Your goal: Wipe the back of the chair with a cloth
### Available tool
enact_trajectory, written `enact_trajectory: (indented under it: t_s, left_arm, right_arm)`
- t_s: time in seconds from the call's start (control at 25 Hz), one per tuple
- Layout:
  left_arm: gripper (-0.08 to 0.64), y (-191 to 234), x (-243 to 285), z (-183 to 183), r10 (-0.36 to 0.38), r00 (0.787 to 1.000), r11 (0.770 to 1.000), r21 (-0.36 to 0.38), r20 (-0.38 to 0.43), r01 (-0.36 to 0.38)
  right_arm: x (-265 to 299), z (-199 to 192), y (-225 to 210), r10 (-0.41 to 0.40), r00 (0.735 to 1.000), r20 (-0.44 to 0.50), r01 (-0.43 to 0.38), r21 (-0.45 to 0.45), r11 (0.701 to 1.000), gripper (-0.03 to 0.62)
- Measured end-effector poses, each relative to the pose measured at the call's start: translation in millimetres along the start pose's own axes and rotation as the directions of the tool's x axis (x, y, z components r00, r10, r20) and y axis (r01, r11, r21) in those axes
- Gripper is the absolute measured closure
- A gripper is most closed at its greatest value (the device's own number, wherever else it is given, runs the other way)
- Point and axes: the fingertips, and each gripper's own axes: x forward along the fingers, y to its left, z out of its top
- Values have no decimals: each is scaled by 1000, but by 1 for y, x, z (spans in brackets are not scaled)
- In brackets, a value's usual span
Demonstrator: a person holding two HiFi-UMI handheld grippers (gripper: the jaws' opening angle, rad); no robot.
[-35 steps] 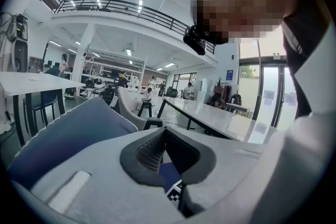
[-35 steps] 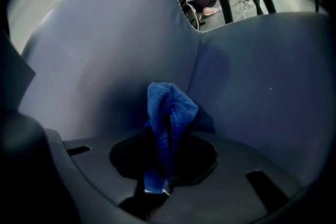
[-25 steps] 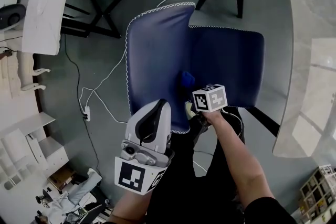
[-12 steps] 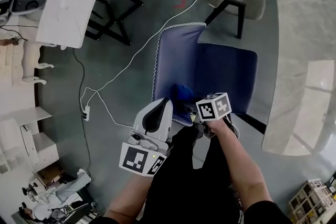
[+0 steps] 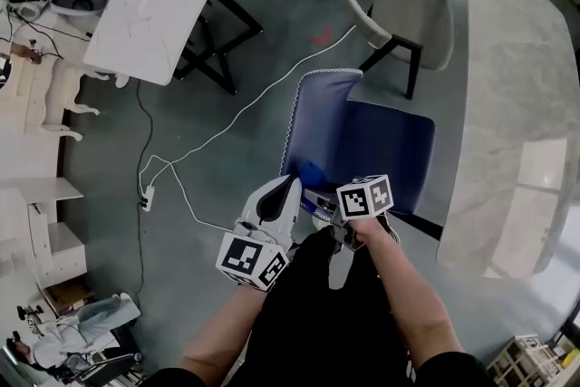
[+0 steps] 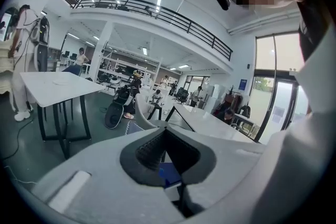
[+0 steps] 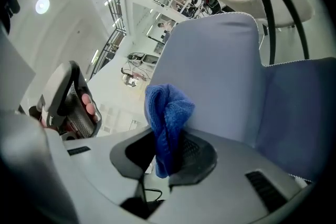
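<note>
The blue chair (image 5: 390,154) stands just ahead of me, its back (image 5: 317,118) to the left of its seat. A bunched blue cloth (image 5: 313,174) lies against the near edge of the back. My right gripper (image 5: 328,195) is shut on that cloth (image 7: 167,123), and the chair back (image 7: 215,65) fills the right gripper view close behind it. My left gripper (image 5: 286,188) hovers beside the cloth, its jaws together and holding nothing. In its own view the left gripper (image 6: 167,134) points over the chair toward the room.
A white table (image 5: 163,0) stands at the far left and a grey chair (image 5: 399,4) beyond the blue one. A large marble table (image 5: 517,104) runs along the right. A white cable (image 5: 208,140) and a power strip (image 5: 147,195) lie on the floor.
The head view has risen, so the chair looks smaller and farther off. Both grippers stay at the chair back's near edge, and the cloth remains in the right one.
</note>
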Motion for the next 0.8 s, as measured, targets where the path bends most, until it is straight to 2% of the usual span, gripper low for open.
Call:
enact_trajectory:
  t_s: [0.44, 0.64, 0.8]
  left_arm:
    - [552, -5, -25, 20, 16, 999, 1000, 0, 27, -16]
    - [552, -9, -36, 39, -1, 999, 1000, -20, 43, 2]
    - [552, -9, -47, 60, 10, 998, 1000, -21, 63, -9]
  right_arm:
    - [-24, 20, 51, 64, 994, 88, -64, -2, 998, 512]
    - [-53, 41, 91, 72, 982, 172, -54, -110, 992, 512]
    - [-76, 57, 129, 61, 974, 216, -12, -219, 976, 512]
